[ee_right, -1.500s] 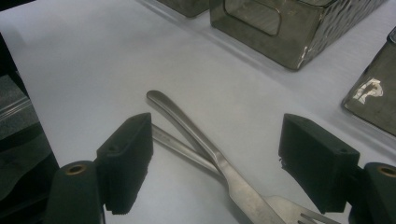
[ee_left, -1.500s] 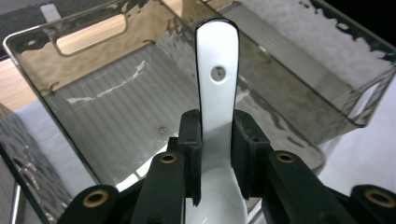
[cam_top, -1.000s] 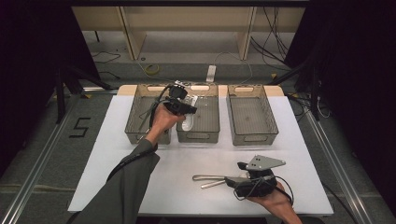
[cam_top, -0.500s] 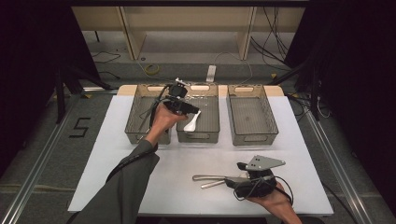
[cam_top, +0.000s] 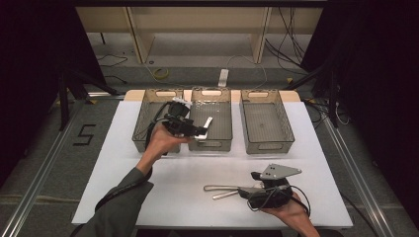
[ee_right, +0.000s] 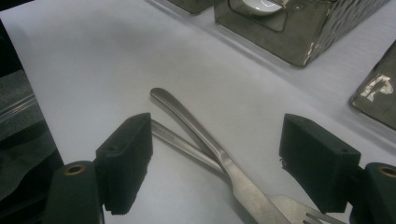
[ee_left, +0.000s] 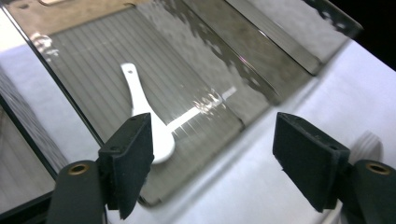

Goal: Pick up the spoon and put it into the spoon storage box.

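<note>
A white spoon (ee_left: 144,112) lies flat on the floor of the middle grey bin (cam_top: 211,94). My left gripper (ee_left: 215,144) hovers just above that bin's near wall, open, with nothing between its jaws; in the high view this left gripper (cam_top: 199,130) is right beside the white spoon (cam_top: 208,122). On the white table a metal fork (ee_right: 243,184) lies crossed over a second metal utensil (ee_right: 180,140). My right gripper (ee_right: 217,158) stands open around their handles, low over the table. The high view shows the right gripper (cam_top: 245,190) at the front right, with the two utensils (cam_top: 222,189) pointing left.
Three grey bins stand in a row at the back: the left bin (cam_top: 148,123), the middle one and the right bin (cam_top: 264,143). The white table cover (cam_top: 188,168) spreads in front of them. A dark cable (cam_top: 153,123) trails from the left gripper over the left bin.
The left gripper was shut on the white spoon above the middle bin; now its jaws stand open and the spoon lies in the bin. The right gripper has stayed in place.
</note>
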